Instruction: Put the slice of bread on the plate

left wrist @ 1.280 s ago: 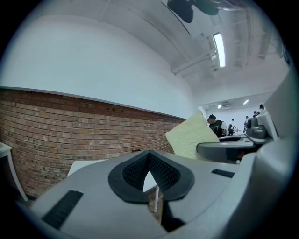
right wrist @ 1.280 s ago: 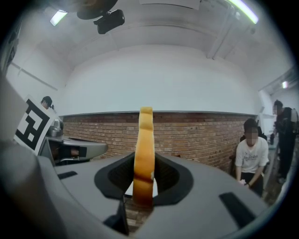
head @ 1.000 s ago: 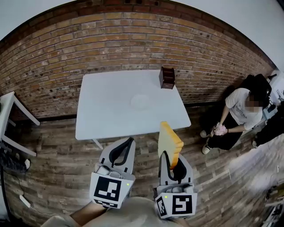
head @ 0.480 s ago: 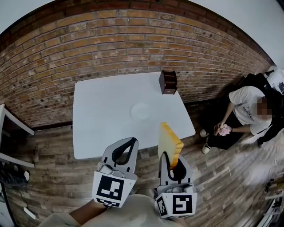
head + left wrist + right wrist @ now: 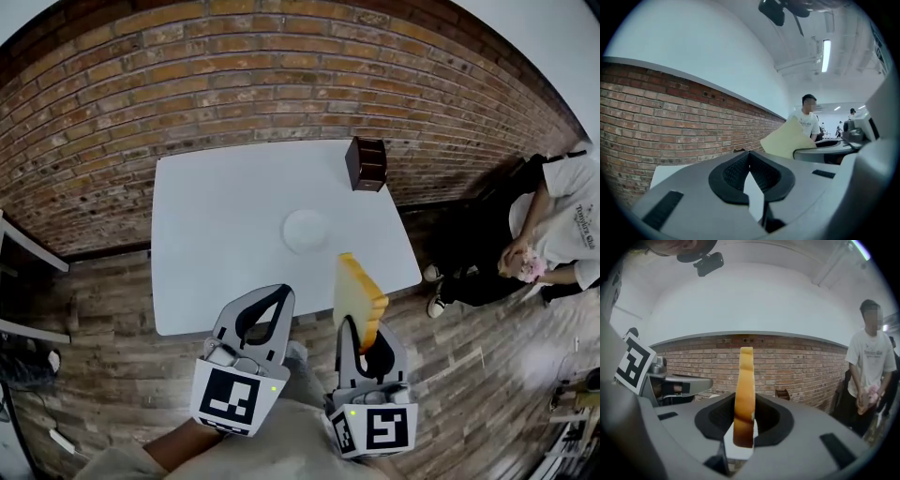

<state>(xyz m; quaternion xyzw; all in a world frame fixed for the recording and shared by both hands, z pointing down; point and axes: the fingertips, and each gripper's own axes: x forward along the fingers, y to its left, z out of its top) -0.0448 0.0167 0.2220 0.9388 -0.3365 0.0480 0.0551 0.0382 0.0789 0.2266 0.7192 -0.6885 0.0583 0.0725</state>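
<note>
White table (image 5: 216, 244) bearing plate (image 5: 306, 230) sits ahead of both claws. Right gripper (image 5: 364, 339) pinches slice of bread (image 5: 358, 295) upright; left gripper (image 5: 277, 294) pressed together, empty.

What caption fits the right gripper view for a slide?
Right gripper clamps an upright slice of bread edge-on, facing a brick wall, a person standing at right.

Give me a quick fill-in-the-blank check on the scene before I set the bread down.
The right tongs hold the slice of bread standing on ___.
The plate on the table is ___.
The left tongs are shut and hold ___.
The brown box sits at the table's far ___ corner.
Missing words: edge; empty; nothing; right.
</note>
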